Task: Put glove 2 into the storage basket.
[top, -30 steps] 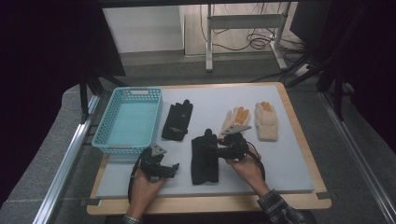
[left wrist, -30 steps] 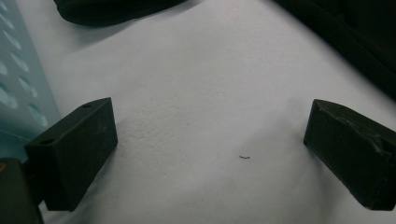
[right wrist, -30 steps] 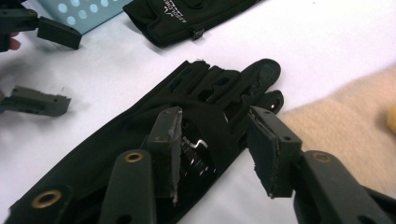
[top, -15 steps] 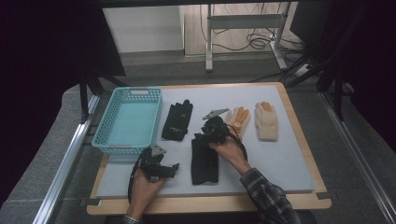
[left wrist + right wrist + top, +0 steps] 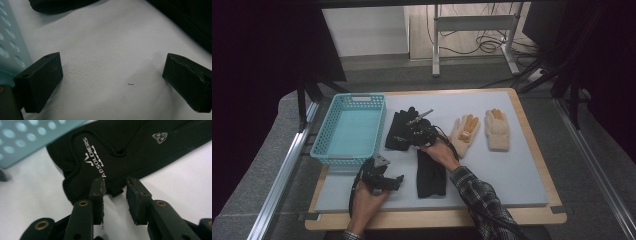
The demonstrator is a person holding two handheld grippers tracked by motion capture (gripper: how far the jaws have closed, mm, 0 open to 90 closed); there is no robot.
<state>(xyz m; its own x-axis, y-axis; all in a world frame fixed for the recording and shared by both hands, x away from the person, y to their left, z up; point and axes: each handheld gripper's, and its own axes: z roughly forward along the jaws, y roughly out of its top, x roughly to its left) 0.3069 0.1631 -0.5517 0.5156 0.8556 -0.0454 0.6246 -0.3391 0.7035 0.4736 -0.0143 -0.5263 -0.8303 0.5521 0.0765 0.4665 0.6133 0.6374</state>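
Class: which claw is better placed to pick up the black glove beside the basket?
Right. The right claw is open at the black glove's cuff edge; the left claw sits open over bare mat.

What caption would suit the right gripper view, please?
Right hand-held gripper, slightly open, closing on a small tab at the edge of a black fabric glove printed "ABSOLDIERS".

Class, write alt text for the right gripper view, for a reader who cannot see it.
Two black jaws of the right gripper stand slightly apart at the cuff edge of a black glove printed ABSOLDIERS, a small tab of the glove between their tips. The glove lies on a white table surface, with a corner of a teal perforated basket at upper left.
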